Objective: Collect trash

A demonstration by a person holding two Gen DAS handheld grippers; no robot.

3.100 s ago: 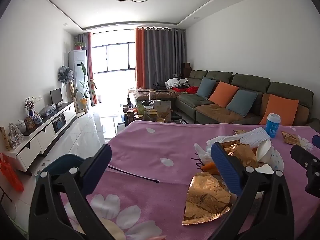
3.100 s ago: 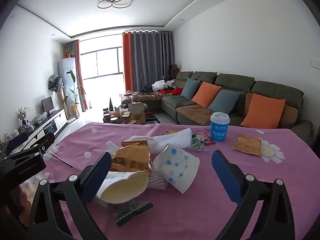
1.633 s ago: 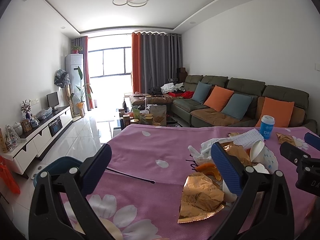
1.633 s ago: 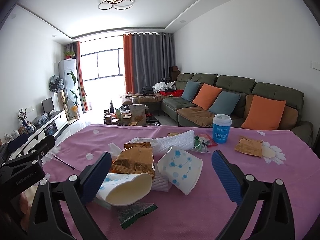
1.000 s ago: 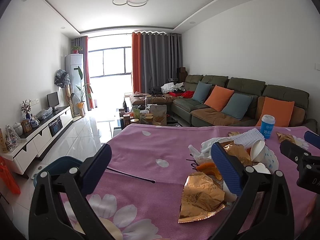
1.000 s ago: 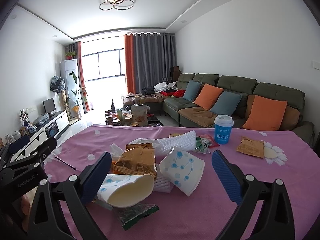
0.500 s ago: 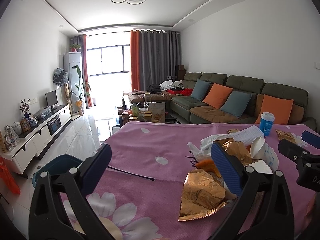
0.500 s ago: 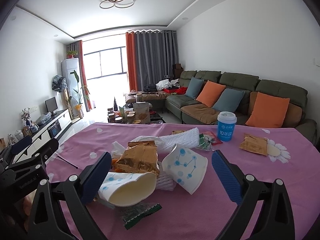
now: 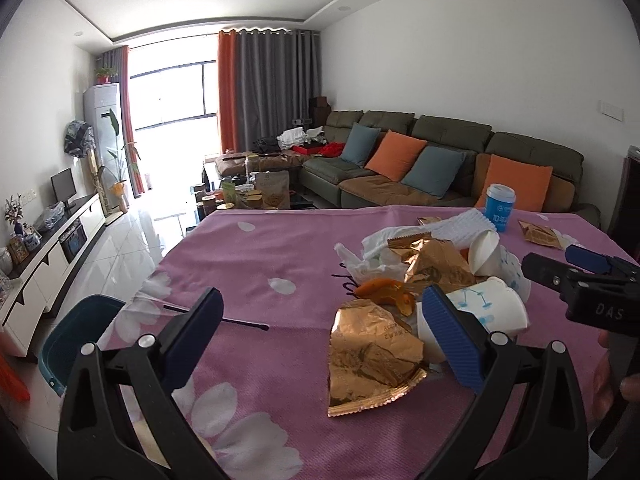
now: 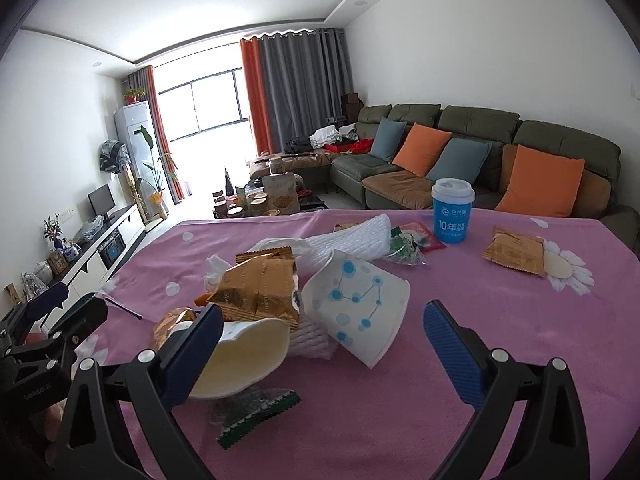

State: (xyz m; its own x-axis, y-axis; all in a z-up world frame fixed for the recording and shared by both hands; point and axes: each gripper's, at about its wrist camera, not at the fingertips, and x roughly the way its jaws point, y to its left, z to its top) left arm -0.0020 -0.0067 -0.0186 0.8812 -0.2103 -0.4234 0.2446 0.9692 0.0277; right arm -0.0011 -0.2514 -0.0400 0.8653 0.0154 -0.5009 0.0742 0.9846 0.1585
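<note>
Living-room bench under pink cloth, trash heaped mid-surface.
Both claws, left claw and right claw, gape empty; we should pinch the gold wrapper at 12 o'clock by its flat edge.

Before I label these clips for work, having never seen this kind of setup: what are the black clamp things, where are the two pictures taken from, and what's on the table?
The clamps are two hand-held grippers; a person carries one in each hand. Each picture comes from a camera mounted on one gripper, looking forward between its blue-padded fingers. The left gripper and right gripper are both open and hold nothing. On the pink tablecloth lies trash: a gold wrapper, tipped paper cups, a green wrapper and an upright blue cup. Beside the table stands a teal bin.
</note>
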